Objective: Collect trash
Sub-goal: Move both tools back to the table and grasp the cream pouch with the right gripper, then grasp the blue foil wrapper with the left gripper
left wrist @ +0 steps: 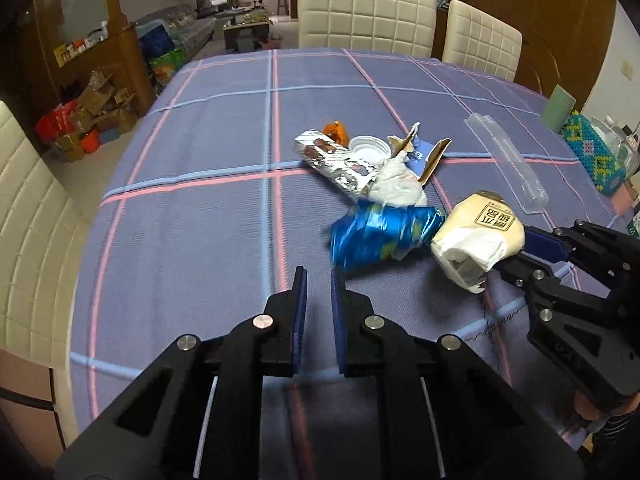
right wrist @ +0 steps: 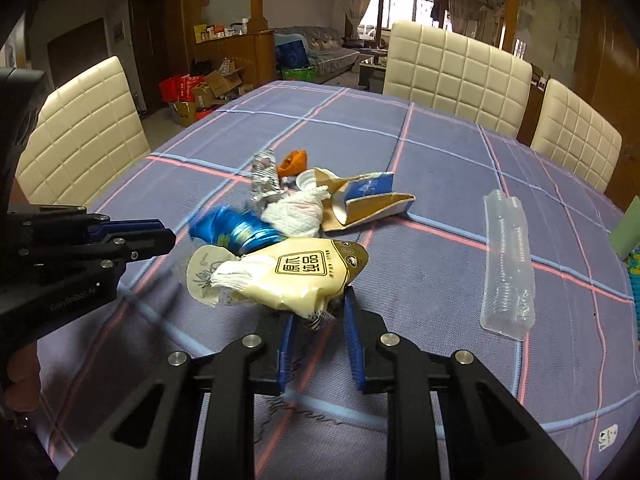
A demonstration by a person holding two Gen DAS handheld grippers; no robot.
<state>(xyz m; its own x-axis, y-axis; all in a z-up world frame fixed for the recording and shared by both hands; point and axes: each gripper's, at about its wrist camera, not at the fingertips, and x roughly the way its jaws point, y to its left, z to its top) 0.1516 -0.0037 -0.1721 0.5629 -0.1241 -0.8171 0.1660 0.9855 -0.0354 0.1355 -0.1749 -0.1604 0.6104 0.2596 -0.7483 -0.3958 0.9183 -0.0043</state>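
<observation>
Two hand-held grippers work over a checked tabletop (right wrist: 440,152). My right hand-held gripper (right wrist: 320,312) is clamped on the tail of a cream snack bag (right wrist: 296,276) stuffed with tissue, raised just above the cloth. My left hand-held gripper (left wrist: 319,280) is closed with nothing between its fingers (the blue wrapper (left wrist: 384,236) lies blurred just ahead of it). The bag's long axis runs across my right view, its open mouth toward the left gripper. Held only by a corner, I judge it could slip or spill.
</observation>
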